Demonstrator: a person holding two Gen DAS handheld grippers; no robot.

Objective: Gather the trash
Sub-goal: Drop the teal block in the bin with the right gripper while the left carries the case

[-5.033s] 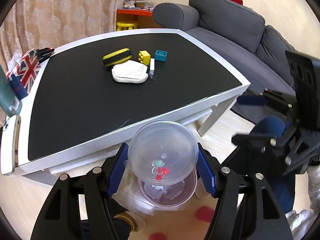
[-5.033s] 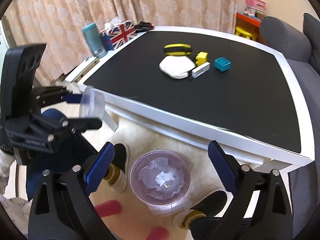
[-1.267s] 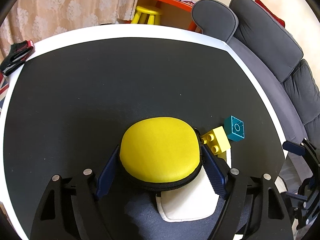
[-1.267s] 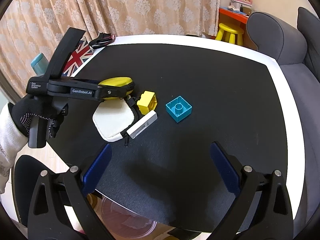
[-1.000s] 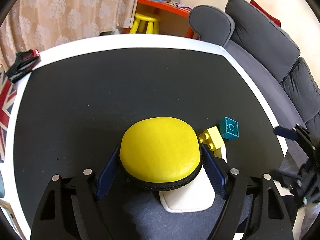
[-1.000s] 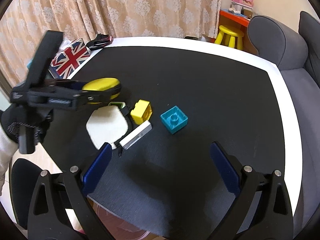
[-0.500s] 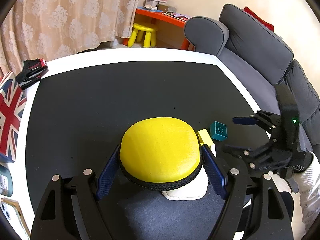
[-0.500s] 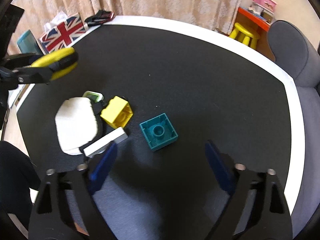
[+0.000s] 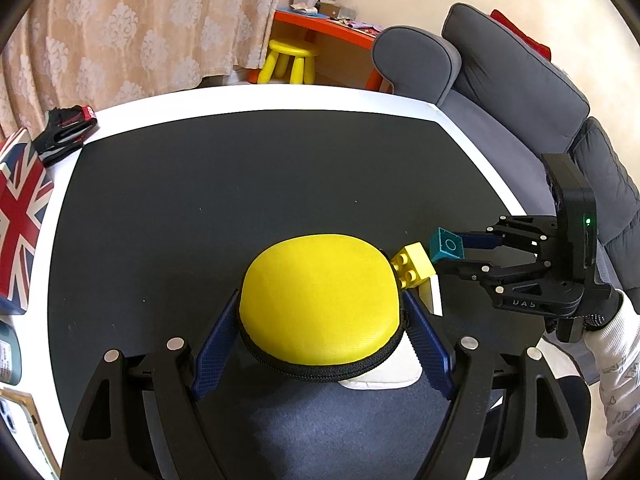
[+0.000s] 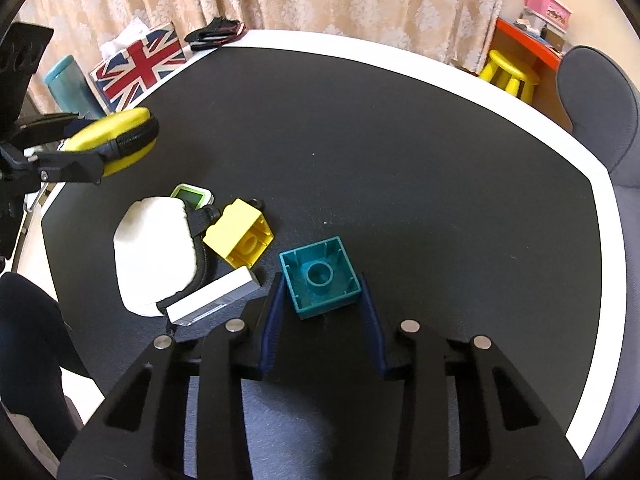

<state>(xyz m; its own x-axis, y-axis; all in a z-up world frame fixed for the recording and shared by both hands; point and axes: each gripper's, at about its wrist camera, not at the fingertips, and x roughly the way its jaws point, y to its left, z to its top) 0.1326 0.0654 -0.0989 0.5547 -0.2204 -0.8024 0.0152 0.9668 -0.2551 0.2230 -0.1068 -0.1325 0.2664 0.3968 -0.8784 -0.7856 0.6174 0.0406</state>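
Observation:
My left gripper (image 9: 320, 300) is shut on a yellow zip case (image 9: 320, 320) and holds it above the black tabletop (image 10: 400, 160). In the right wrist view the case (image 10: 120, 136) hangs at the left. A teal toy brick (image 10: 320, 280) lies studs down between the fingers of my right gripper (image 10: 322, 284). The jaws are closing, and the blue pads stand against its two sides. The left wrist view shows that gripper (image 9: 448, 252) around the teal brick (image 9: 446, 245). A yellow brick (image 10: 240, 232), a white pouch (image 10: 154, 256) and a white bar (image 10: 212, 300) lie just to the left.
A small green-faced device (image 10: 191, 196) peeks out behind the pouch. A Union Jack box (image 10: 140, 64), a teal bottle (image 10: 72, 84) and a black-and-red item (image 10: 216, 34) sit along the table's far left edge. A grey sofa (image 9: 520, 92) flanks the right side, a yellow stool (image 9: 292, 60) stands beyond.
My right gripper has come down over the teal brick and its jaws have narrowed from wide open to the brick's sides. The left gripper keeps the yellow case, drawn back a little.

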